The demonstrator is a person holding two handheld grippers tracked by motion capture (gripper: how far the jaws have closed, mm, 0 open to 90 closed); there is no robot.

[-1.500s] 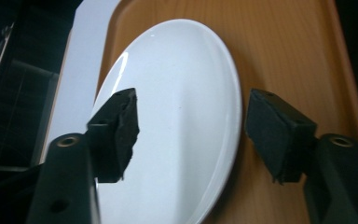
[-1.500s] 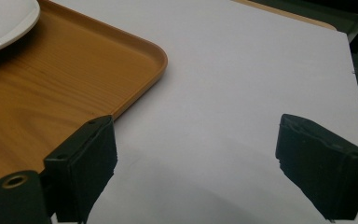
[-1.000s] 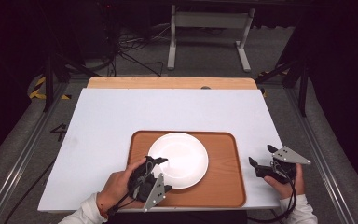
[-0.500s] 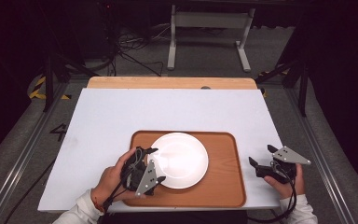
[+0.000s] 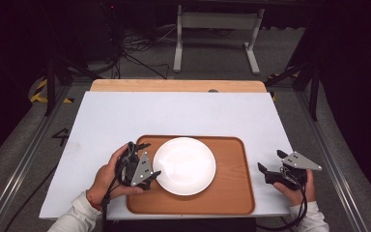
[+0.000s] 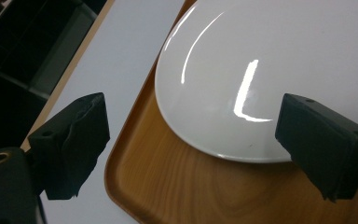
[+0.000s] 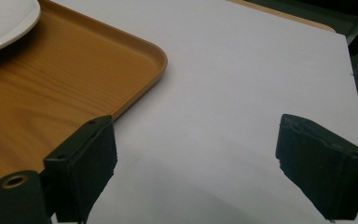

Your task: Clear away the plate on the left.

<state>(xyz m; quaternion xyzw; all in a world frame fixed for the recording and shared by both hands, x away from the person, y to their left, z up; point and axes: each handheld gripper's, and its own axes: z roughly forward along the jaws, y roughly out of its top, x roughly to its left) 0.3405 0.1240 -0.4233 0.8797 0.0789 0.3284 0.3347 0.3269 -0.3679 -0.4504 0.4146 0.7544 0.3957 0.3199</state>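
One plate lies on one tray. The left gripper is wide open at the plate's left edge, holding nothing. The right gripper rests open, empty, beside the tray.

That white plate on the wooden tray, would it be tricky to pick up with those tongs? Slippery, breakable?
Probably somewhat. The white plate shows sharp glossy highlights, so its glaze is likely slick against the left tongs, whose jaws stand open around its rim. It looks rigid and ceramic-like, so likely breakable if dropped. Its shallow rim lies low on the tray, so it may slide rather than lift.
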